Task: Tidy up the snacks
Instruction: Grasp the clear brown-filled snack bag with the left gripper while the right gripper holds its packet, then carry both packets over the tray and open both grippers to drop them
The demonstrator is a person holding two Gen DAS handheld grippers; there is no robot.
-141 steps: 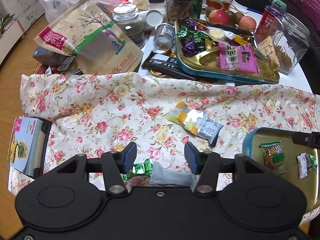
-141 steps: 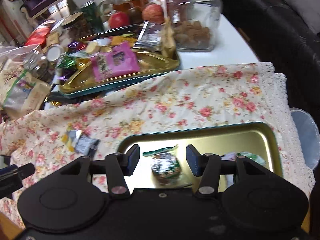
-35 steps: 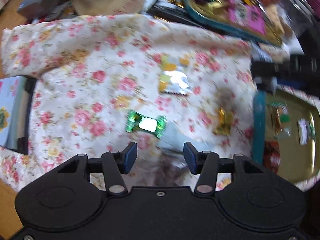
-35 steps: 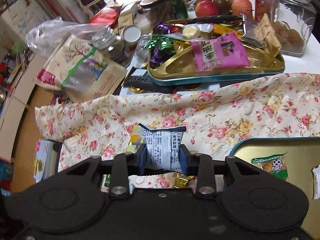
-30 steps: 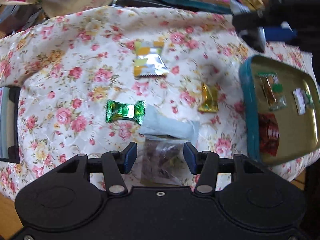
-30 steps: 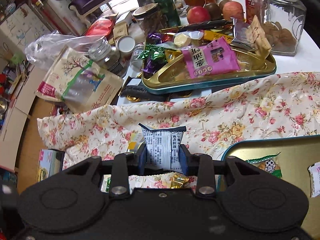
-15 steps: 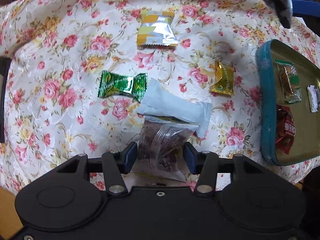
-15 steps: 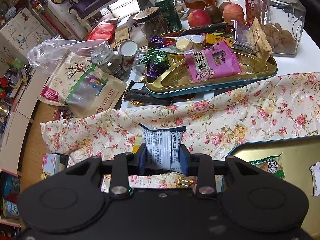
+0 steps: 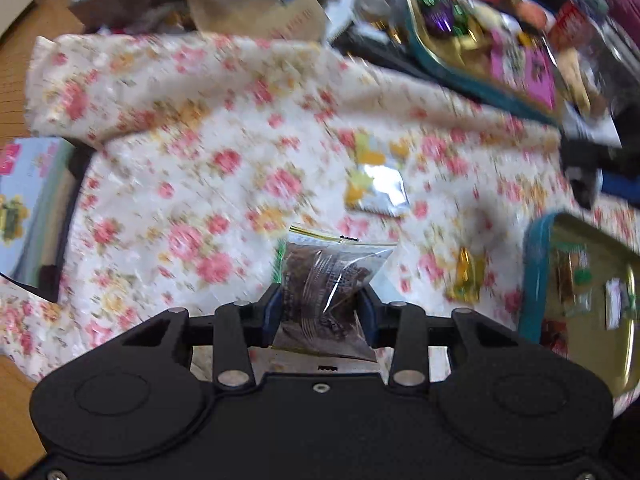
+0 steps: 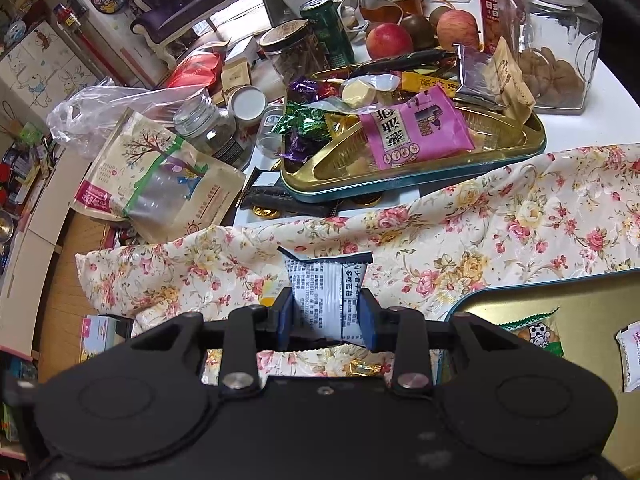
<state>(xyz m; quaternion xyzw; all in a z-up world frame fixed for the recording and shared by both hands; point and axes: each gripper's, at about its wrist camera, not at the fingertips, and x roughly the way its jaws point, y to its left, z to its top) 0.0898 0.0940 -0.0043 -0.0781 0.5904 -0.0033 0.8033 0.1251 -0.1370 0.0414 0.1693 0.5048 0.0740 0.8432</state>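
Left gripper (image 9: 320, 312): jaws just been closing, now pinched on a clear packet (image 9: 325, 292) of dark brown snack, both blue pads pressed to its sides; packet upright at lower centre of the left wrist view, lifted off the cloth (image 9: 192, 160). Whole view smeared with motion blur. On the cloth, right of centre: a silver-and-yellow packet (image 9: 376, 188); lower right of that, a gold candy (image 9: 466, 276), just beside the tray's teal rim. Tray (image 9: 534, 280) at the right edge, gold inside, with 2 or 3 small wrapped snacks, probably, too blurred to name. Right gripper's dark tip and blue pad at the right edge, above the tray.

Right gripper (image 10: 326, 316): narrowly parted, clamped on a white printed packet (image 10: 326, 296) with a dark top edge, held upright at lower centre of the right wrist view, above the cloth (image 10: 500, 220). Gold candy (image 10: 362, 368) below it, just over the gripper body. Tray (image 10: 520, 300) at lower right, holding a green-edged snack (image 10: 536, 332) and a white packet (image 10: 630, 356), apart from each other.

Upper half of the right wrist view: a 2nd tray (image 10: 400, 184) heaped with sweets and a pink packet (image 10: 416, 130); 2 apples (image 10: 390, 40) behind it; a glass jar (image 10: 554, 40) at upper right; a paper bag (image 10: 156, 180) at left.
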